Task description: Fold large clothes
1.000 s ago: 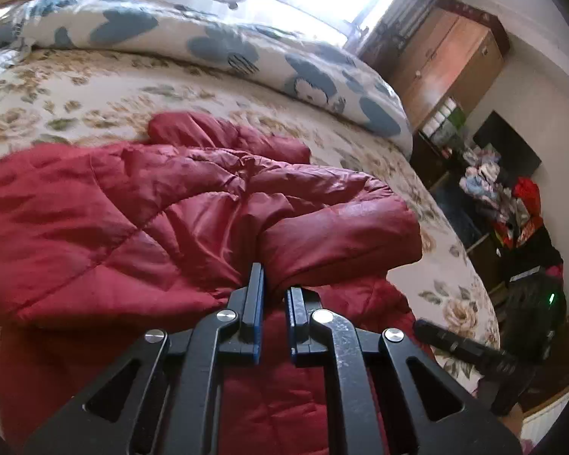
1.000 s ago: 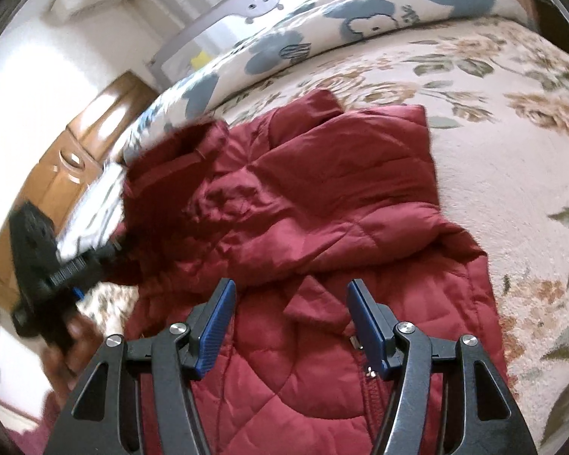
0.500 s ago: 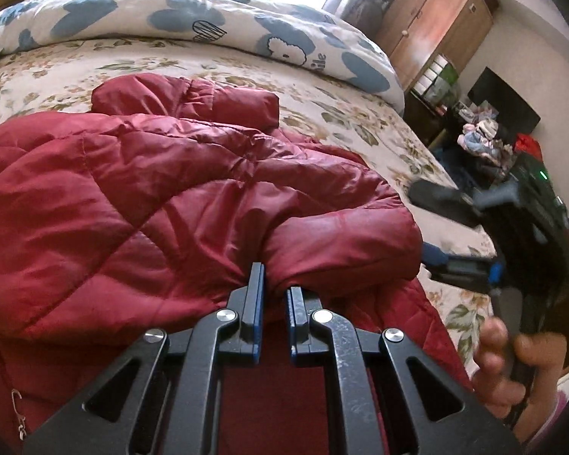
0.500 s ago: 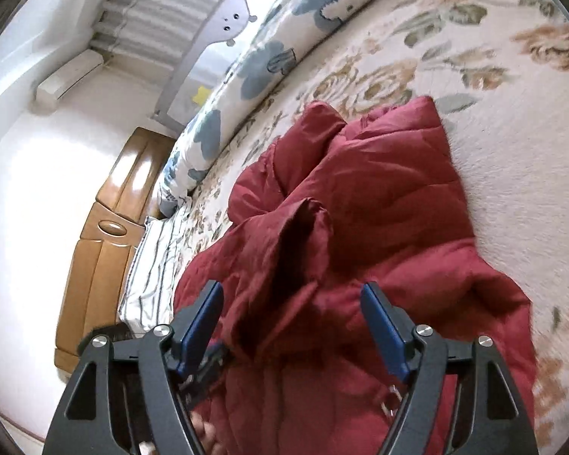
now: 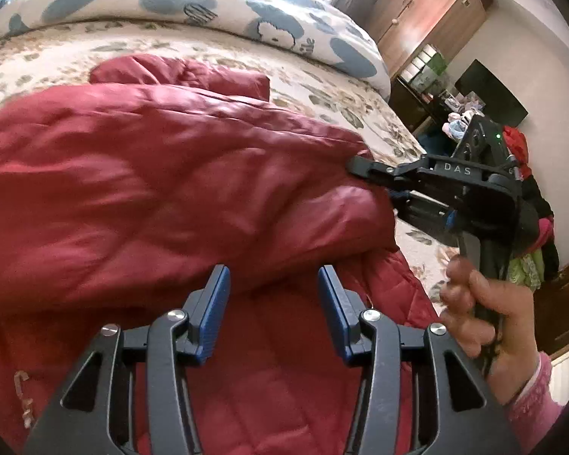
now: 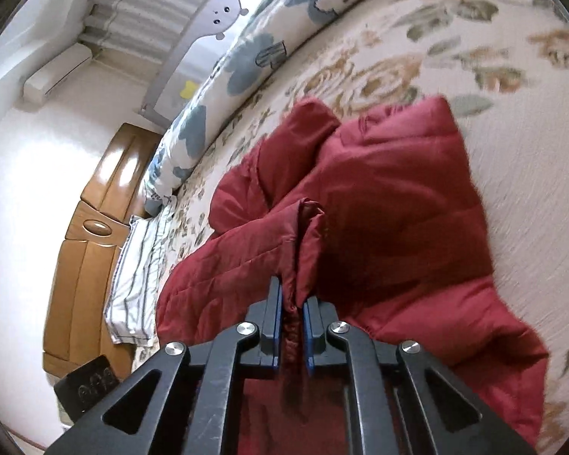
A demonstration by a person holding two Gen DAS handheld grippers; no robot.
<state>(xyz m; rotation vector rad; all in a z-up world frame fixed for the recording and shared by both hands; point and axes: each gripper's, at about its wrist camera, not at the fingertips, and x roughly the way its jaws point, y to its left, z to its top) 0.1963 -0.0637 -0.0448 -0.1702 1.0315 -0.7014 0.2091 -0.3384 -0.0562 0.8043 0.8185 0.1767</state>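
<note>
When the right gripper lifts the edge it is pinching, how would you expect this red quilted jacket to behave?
The red quilted jacket will probably drape and sag: it already folds limply from the right gripper. Its puffy padding suggests it is light for its bulk. The sheen hints at slippery fabric, so the open left gripper may need to steady it.

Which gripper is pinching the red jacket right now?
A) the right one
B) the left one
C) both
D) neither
A: the right gripper is shut on a fold of the jacket, while the left gripper is open with nothing between its fingers.
</note>
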